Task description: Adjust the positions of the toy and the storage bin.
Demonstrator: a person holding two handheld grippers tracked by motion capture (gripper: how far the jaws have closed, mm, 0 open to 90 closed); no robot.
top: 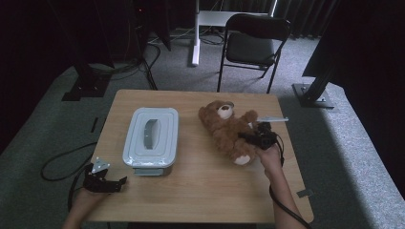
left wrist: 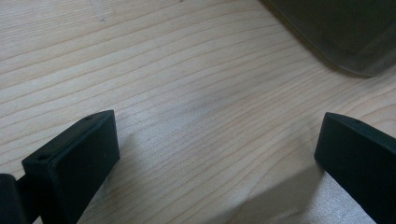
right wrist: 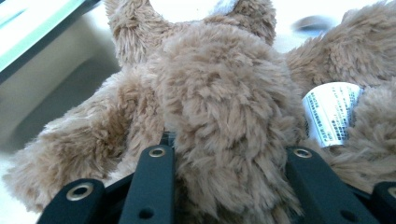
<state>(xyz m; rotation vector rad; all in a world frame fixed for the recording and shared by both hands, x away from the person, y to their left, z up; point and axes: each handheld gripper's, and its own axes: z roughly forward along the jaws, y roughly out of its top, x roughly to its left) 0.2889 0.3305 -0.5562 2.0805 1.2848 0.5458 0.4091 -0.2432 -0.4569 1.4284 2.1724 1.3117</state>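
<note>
Right gripper (top: 251, 138): jaws closed around teddy bear (top: 228, 131), plush bulging between them.
Left gripper (top: 114, 184): jaws spread wide, holding nothing, near lidded box (top: 151, 137).

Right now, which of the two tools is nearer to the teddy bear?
The right tool: its jaws are closed around the teddy bear. The left tool rests open at the table's near left corner, beyond the lidded box.

The high view looks forward and down over the whole desk (top: 200, 191) from the person's side. The left claw (left wrist: 217, 149) view sits very close above bare wood, facing ahead of that claw. The right claw (right wrist: 229, 186) view presses close against the teddy bear (right wrist: 219, 102), shared with the high view.
</note>
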